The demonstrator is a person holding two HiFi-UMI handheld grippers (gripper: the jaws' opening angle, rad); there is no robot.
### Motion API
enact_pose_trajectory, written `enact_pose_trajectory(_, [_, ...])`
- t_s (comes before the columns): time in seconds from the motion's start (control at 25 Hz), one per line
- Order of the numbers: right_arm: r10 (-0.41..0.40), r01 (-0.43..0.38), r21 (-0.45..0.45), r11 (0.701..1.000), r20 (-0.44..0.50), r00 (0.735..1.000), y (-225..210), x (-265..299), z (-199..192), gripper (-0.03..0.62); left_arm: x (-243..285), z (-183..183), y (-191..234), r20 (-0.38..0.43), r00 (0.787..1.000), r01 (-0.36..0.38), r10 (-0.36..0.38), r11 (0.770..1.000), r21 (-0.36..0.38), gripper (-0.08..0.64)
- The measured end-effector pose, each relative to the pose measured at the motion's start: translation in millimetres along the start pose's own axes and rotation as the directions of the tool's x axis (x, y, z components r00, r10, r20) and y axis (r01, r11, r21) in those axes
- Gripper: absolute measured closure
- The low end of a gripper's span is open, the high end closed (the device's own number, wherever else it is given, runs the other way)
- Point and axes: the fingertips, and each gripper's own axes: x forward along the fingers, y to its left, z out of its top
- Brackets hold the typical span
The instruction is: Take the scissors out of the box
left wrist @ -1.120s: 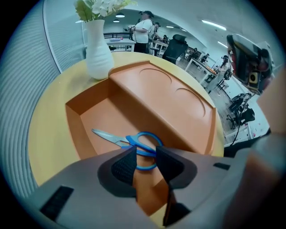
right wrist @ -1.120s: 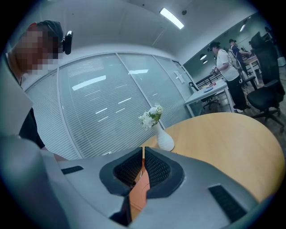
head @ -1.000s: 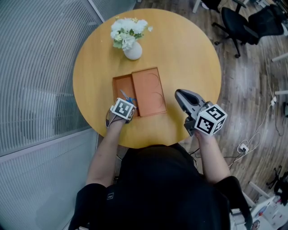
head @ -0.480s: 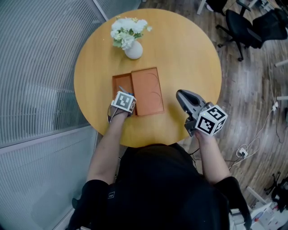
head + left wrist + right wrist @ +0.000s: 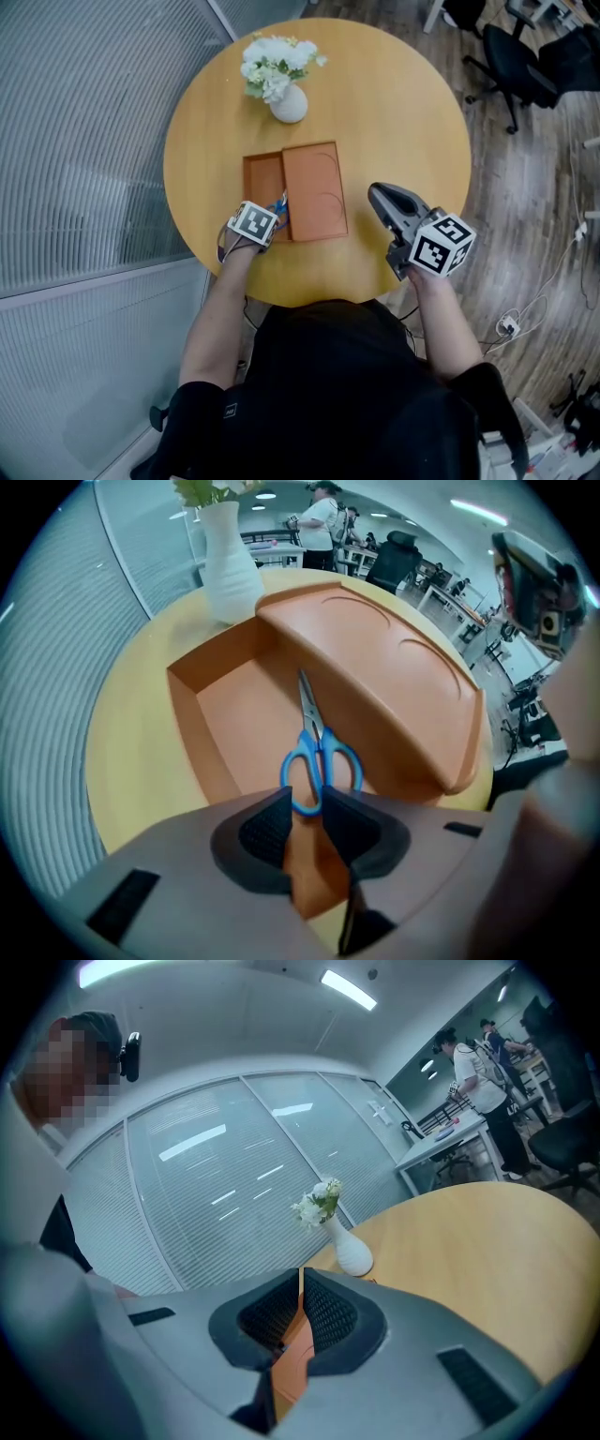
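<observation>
The scissors [image 5: 319,752], blue handles and all, are lying flat inside the open orange box [image 5: 263,180]. They sit toward its near end, with the blades pointing at the far wall. The left gripper [image 5: 307,799] points almost straight down over the box's near edge. Its jaws are closing, with the left handle loop sitting right between the tips. Can't say the pads are actually squeezing it though.

The box's lid [image 5: 315,190] lies upside down right along the box's right side, touching it. Both sit near the left-hand near part of a round wooden table [image 5: 403,112]. A white vase [image 5: 289,105] of white flowers stands beyond the box at the far side.

The right gripper [image 5: 375,194] hangs over the table's near right part, well clear of the box. Its jaws are pressed together on nothing.
</observation>
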Motion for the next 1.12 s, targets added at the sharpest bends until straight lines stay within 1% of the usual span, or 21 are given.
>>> enact_pose_trajectory(0.12, [0.017, -0.017, -0.005, 1.000, -0.007, 1.000, 4, 6, -1, 0.554, -4, -3, -1, -0.001, 1.000, 0.015, -0.015, 0.999, -0.045, 0.448])
enact_pose_trajectory(0.16, [0.019, -0.019, -0.004, 1.000, -0.007, 1.000, 5, 7, -1, 0.554, -3, -1, -3, 0.003, 1.000, 0.021, -0.021, 0.999, -0.045, 0.446])
enact_pose_trajectory(0.24, [0.014, -0.014, 0.000, 1.000, -0.007, 1.000, 3, 6, -2, 0.554, 0, 7, -5, 0.025, 0.999, 0.027, -0.026, 0.999, -0.020, 0.437])
enact_pose_trajectory(0.32, [0.000, 0.000, 0.002, 1.000, -0.009, 1.000, 0, 3, -3, 0.554, 3, 14, -13, 0.030, 0.998, 0.054, -0.053, 0.999, -0.009, 0.427])
enact_pose_trajectory(0.4, [-0.013, 0.013, 0.007, 1.000, -0.005, 1.000, -3, 0, -2, 0.554, 8, 10, -29, -0.005, 0.993, 0.117, -0.118, 0.993, -0.027, 0.419])
enact_pose_trajectory(0.44, [-0.017, 0.017, 0.010, 1.000, -0.002, 1.000, -4, -1, -1, 0.554, 11, 9, -31, -0.022, 0.993, 0.117, -0.118, 0.993, -0.020, 0.417])
enact_pose_trajectory(0.56, [-0.027, 0.026, 0.015, 1.000, 0.004, 1.000, -5, -5, -1, 0.554, 17, 13, -19, -0.034, 0.999, 0.037, -0.035, 0.998, 0.055, 0.416])
enact_pose_trajectory(0.6, [-0.028, 0.028, 0.016, 0.999, 0.007, 1.000, -5, -6, -1, 0.554, 17, 14, -18, -0.035, 0.999, 0.026, -0.023, 0.997, 0.072, 0.426])
enact_pose_trajectory(0.68, [-0.030, 0.030, 0.018, 0.999, 0.011, 0.999, -5, -8, -3, 0.554, 17, 16, -19, -0.036, 0.999, 0.026, -0.023, 0.996, 0.085, 0.436])
enact_pose_trajectory(0.76, [-0.034, 0.034, 0.020, 0.999, 0.011, 0.999, -5, -11, -5, 0.554, 18, 15, -20, -0.038, 0.999, 0.034, -0.031, 0.996, 0.081, 0.451])
enact_pose_trajectory(0.92, [-0.035, 0.035, 0.019, 0.999, -0.002, 0.999, -6, -16, -8, 0.554, 15, 16, -16, -0.001, 1.000, 0.014, -0.014, 0.998, 0.054, 0.463])
enact_pose_trajectory(1.0, [-0.028, 0.028, 0.015, 0.999, -0.003, 1.000, -5, -19, -6, 0.554, 8, 11, -22, 0.000, 0.999, 0.043, -0.043, 0.999, 0.016, 0.466])
enact_pose_trajectory(1.04, [-0.023, 0.023, 0.012, 1.000, -0.003, 1.000, -4, -21, -5, 0.554, 3, 10, -23, 0.008, 0.999, 0.047, -0.047, 0.999, -0.001, 0.466])
enact_pose_trajectory(1.12, [-0.008, 0.008, 0.004, 1.000, -0.004, 1.000, -3, -21, -3, 0.554, -10, 14, -9, 0.045, 0.999, -0.022, 0.022, 1.000, -0.006, 0.466])
